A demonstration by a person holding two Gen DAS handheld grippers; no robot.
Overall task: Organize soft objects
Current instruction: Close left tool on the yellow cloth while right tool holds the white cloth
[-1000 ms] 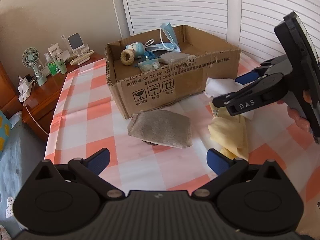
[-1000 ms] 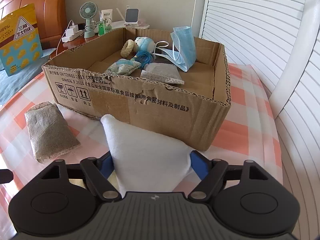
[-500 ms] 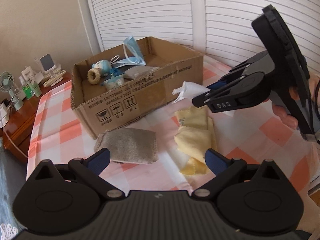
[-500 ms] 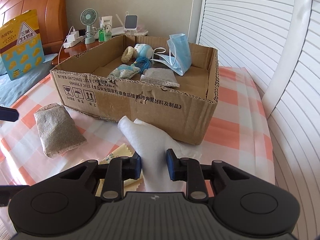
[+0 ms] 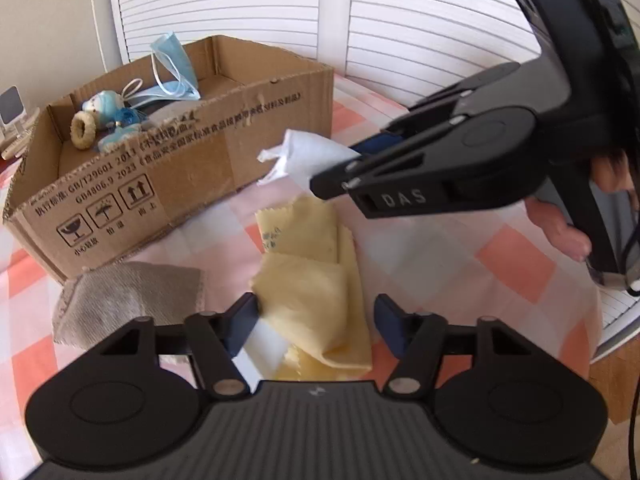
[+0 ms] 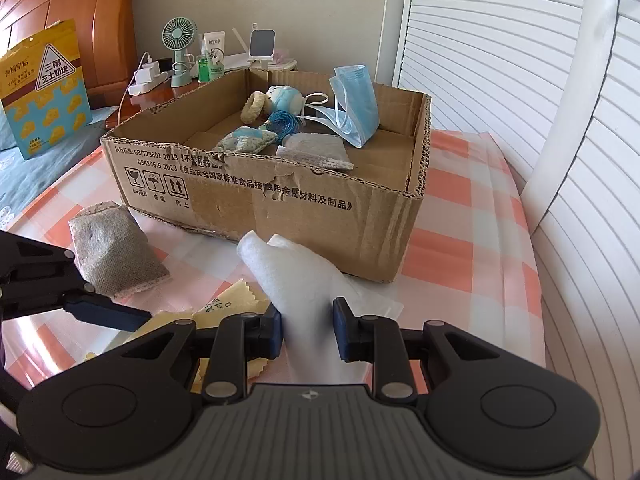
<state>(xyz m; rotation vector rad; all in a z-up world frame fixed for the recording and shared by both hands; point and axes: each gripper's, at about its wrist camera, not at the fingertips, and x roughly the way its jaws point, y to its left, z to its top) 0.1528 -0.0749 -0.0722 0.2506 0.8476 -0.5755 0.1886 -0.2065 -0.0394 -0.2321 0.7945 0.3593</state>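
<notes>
My right gripper (image 6: 308,330) is shut on a white cloth (image 6: 292,276) and holds it just above the checked tablecloth, in front of the cardboard box (image 6: 280,204). In the left wrist view the right gripper (image 5: 340,178) grips the white cloth (image 5: 304,156) beside the box (image 5: 168,176). My left gripper (image 5: 316,320) is open with its fingers on either side of a folded yellow cloth (image 5: 316,280). A grey-brown pouch (image 5: 128,300) lies left of it. The box holds a blue face mask (image 6: 356,104), a small plush toy (image 6: 284,98) and other soft items.
A nightstand (image 6: 160,92) with a mint fan (image 6: 180,52), bottles and a phone stand sits behind the box. A yellow snack bag (image 6: 44,88) stands on the bed at left. White louvred doors (image 6: 520,80) run along the right.
My right gripper closed on the white cloth and lifted it slightly. My left gripper moved right and down, so its open fingers now straddle the yellow cloth.
</notes>
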